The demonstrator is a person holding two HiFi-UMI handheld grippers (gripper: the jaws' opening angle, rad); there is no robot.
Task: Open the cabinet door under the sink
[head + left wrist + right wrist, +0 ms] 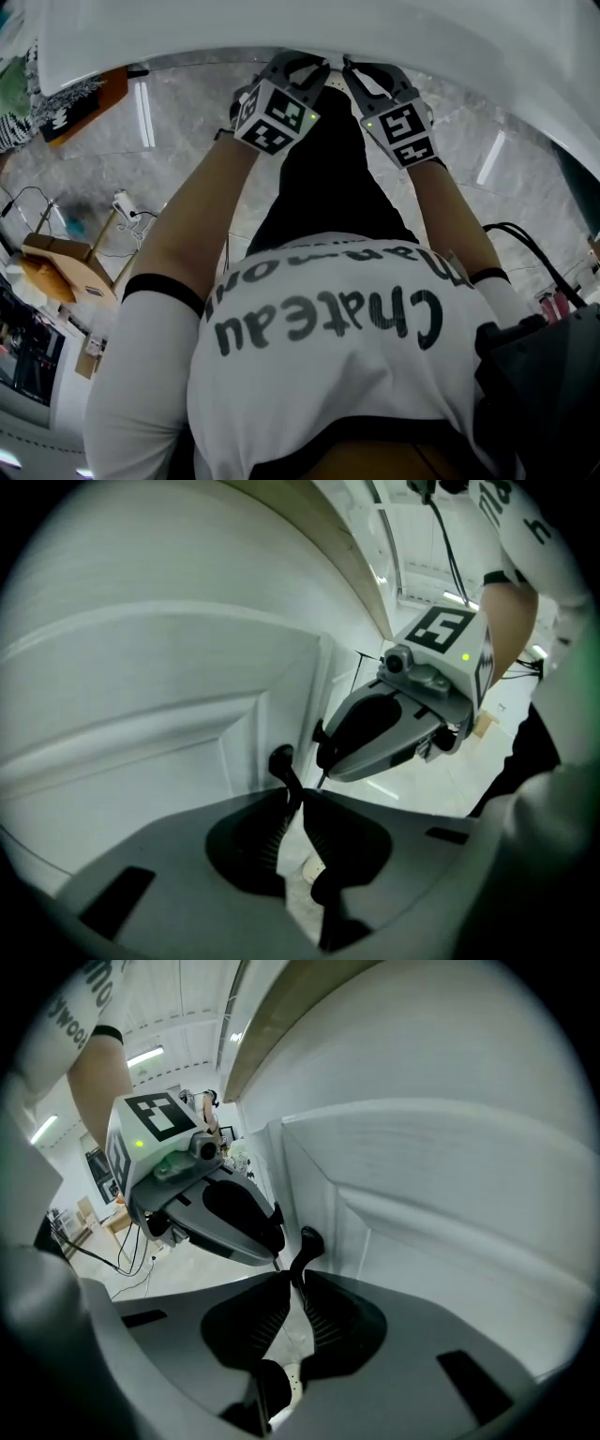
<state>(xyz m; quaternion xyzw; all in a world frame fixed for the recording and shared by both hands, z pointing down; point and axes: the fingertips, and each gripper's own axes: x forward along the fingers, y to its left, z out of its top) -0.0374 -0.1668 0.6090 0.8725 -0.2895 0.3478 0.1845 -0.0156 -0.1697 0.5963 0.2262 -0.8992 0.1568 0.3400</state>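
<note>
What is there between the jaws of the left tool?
The black handle of the cabinet door, pinched by the left tool; the left gripper view shows it.

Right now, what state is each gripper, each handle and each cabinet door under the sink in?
left gripper: shut on the left door handle.
right gripper: shut on the right door handle.
left door handle: gripped at its thin stem, still fixed to its door.
right door handle: gripped the same way.
left door: looks shut, not yet pulled out.
right door: looks shut too.
</note>
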